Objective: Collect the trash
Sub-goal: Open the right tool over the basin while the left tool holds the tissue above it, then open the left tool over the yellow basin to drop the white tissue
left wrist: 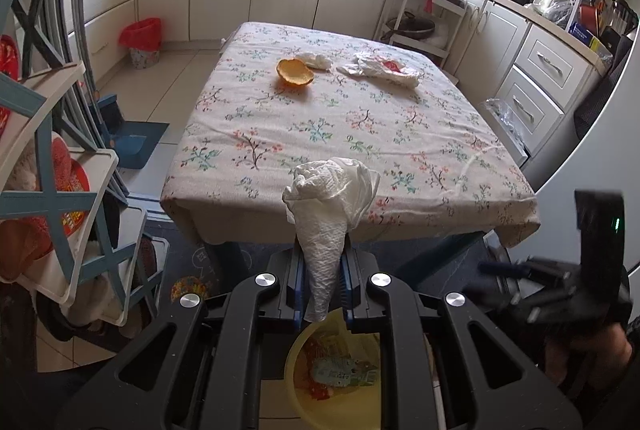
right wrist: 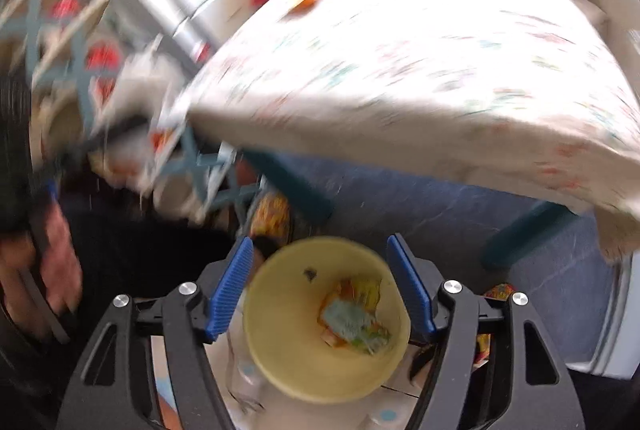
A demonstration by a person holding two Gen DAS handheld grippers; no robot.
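My left gripper [left wrist: 322, 270] is shut on a crumpled white paper towel [left wrist: 330, 205] and holds it upright, above a yellow bin [left wrist: 296, 390] that has wrappers inside. On the floral table [left wrist: 340, 133] lie an orange peel [left wrist: 295, 71], a small white tissue [left wrist: 318, 60] and a crumpled white wrapper with red on it [left wrist: 380, 69]. My right gripper [right wrist: 322, 286] is open and empty, its blue pads [right wrist: 232, 286] on either side above the yellow bin [right wrist: 280, 342]. The right wrist view is motion-blurred. The right gripper also shows at the left view's right edge [left wrist: 532, 282].
A red-lined waste basket [left wrist: 143, 41] stands on the floor by the far cabinets. A blue dustpan [left wrist: 134, 145] lies left of the table. A white and blue shelf rack [left wrist: 60, 189] is close on the left. Cabinets and a cluttered counter [left wrist: 540, 41] run along the right.
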